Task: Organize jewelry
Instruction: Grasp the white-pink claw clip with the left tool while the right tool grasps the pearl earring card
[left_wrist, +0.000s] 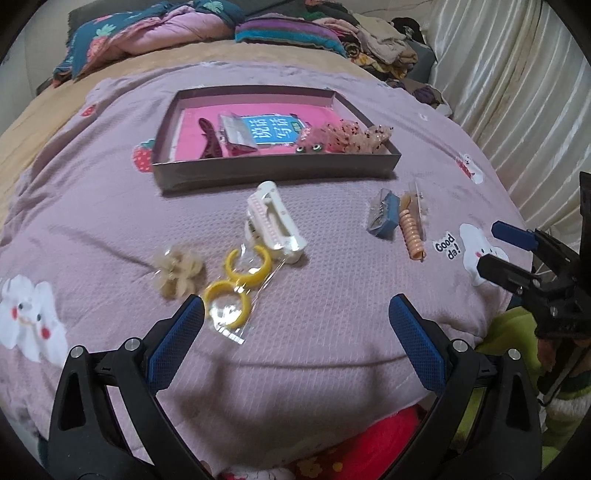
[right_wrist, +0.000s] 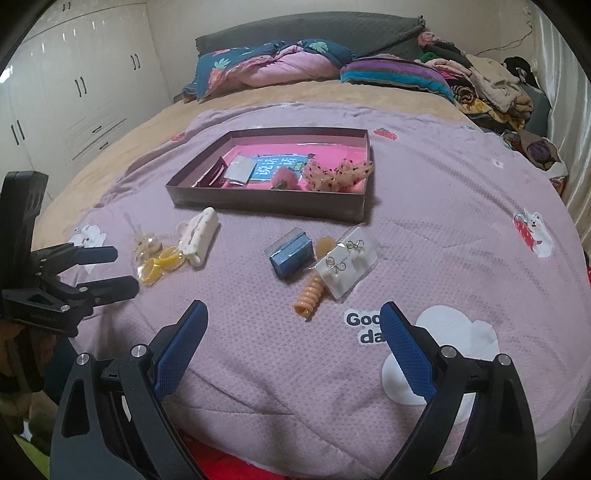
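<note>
A shallow brown box (left_wrist: 273, 168) (right_wrist: 266, 208) with a pink bottom lies on the lilac blanket and holds hair clips and scrunchies. In front of it lie a white claw clip (left_wrist: 275, 221) (right_wrist: 197, 232), bagged yellow hoops (left_wrist: 236, 284) (right_wrist: 160, 266), a beige flower (left_wrist: 179, 271), a small blue box (left_wrist: 386, 214) (right_wrist: 291, 253), a peach coil hair tie (left_wrist: 412, 236) (right_wrist: 312, 295) and an earring card (right_wrist: 347, 262). My left gripper (left_wrist: 295, 312) (right_wrist: 118, 269) is open just short of the hoops. My right gripper (right_wrist: 293, 319) (left_wrist: 506, 251) is open near the coil tie. Both are empty.
Folded quilts (right_wrist: 273, 70) and a pile of clothes (right_wrist: 491, 88) lie at the head of the bed. White wardrobes (right_wrist: 74, 85) stand to the left, a curtain (left_wrist: 517, 92) to the right. A red cloth (left_wrist: 369, 443) lies at the near blanket edge.
</note>
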